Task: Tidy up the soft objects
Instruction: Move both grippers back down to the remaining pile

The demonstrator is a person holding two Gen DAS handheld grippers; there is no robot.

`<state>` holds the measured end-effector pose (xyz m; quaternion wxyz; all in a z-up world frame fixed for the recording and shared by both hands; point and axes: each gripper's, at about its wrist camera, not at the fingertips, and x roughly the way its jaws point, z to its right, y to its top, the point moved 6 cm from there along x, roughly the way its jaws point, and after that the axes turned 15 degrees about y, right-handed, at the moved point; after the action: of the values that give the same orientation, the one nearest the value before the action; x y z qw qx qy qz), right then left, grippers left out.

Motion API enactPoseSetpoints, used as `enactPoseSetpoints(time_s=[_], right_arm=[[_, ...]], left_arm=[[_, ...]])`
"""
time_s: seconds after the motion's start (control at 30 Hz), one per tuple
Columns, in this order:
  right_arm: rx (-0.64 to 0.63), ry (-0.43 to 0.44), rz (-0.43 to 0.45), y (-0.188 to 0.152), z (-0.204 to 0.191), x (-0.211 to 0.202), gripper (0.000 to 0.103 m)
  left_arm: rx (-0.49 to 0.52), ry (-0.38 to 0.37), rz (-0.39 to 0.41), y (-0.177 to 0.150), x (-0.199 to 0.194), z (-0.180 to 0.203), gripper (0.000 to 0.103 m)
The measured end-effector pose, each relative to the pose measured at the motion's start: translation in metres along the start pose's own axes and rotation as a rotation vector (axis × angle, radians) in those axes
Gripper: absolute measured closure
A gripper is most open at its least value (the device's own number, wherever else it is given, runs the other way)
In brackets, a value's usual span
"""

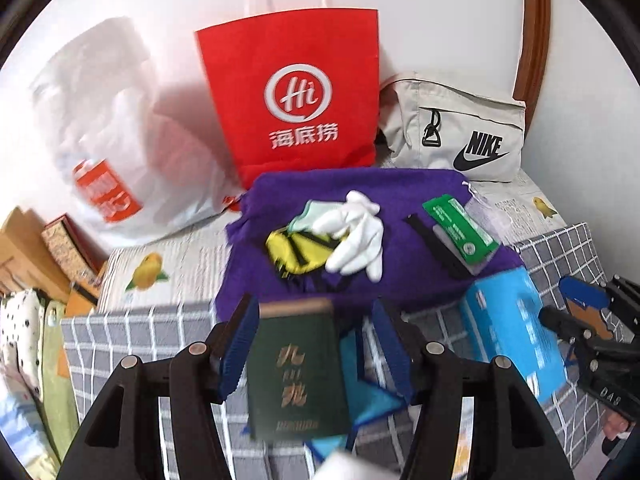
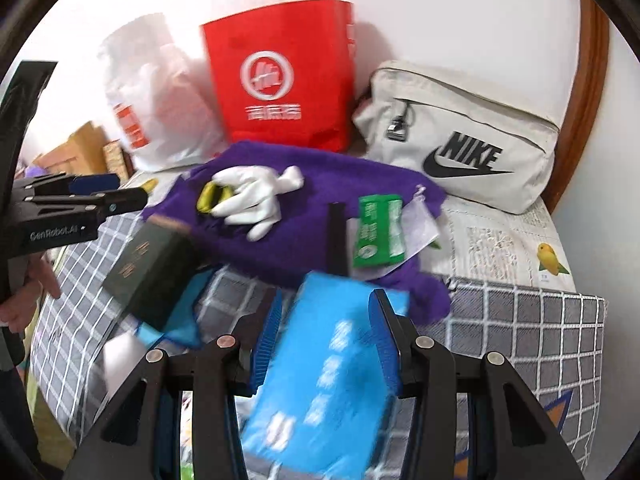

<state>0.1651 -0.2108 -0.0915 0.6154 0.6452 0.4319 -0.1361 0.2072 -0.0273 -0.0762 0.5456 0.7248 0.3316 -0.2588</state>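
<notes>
A: Right gripper. What is noted of the grasp?

B: The blue pack is clamped between both pads, tilted, and looks to be lifted clear of the checked cover. It is soft-sided; some denting at the pads is to be expected.

A: And the left gripper?

B: Its fingers are spread and released. The dark green book is seen between them from the left wrist, but the right-hand pad stands clear of it. From the right wrist the book sits below the fingertips, at 9 o'clock, tipped onto a teal cloth. No grip is judged there.

A: Where could the pack go?

B: Three containers stand against the wall: white plastic bag at 10 o'clock, red paper bag at 12, beige pouch at 2. Which one is meant cannot be told. The red bag stands upright, though its mouth is not seen from either wrist.

A: Points for doing it well?

B: The pack should be carried high over the purple cloth, so the white glove lying on it is not dragged. The clamp should be kept firm, not crushing. The pack is best lowered long edge first and let go only once it is inside the rim. The paper bag may tip if nudged; the free left gripper could be used to steady it.
</notes>
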Motion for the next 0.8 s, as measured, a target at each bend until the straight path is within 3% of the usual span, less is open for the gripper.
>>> enactPoseSetpoints(time_s=[0.17,0.37,0.67,0.8], right_arm=[[-0.066,0.084,-0.032,-0.027,-0.047,0.003,0.058],[-0.138,0.152,-0.124,-0.056,-0.09,0.038,0.058],[-0.167,0.112,-0.301,-0.079,-0.102,0.095,0.058],[-0.196,0.095,-0.317,-0.084,-0.102,0.108,0.06]], left_arm=[[-0.045,0.0,-0.035,-0.038,-0.01,-0.021,0.046],[-0.095,0.022,-0.079,-0.085,-0.015,-0.049,0.046],[-0.142,0.008,-0.137,-0.126,-0.013,-0.07,0.046],[-0.155,0.005,-0.152,-0.134,-0.01,-0.074,0.046]])
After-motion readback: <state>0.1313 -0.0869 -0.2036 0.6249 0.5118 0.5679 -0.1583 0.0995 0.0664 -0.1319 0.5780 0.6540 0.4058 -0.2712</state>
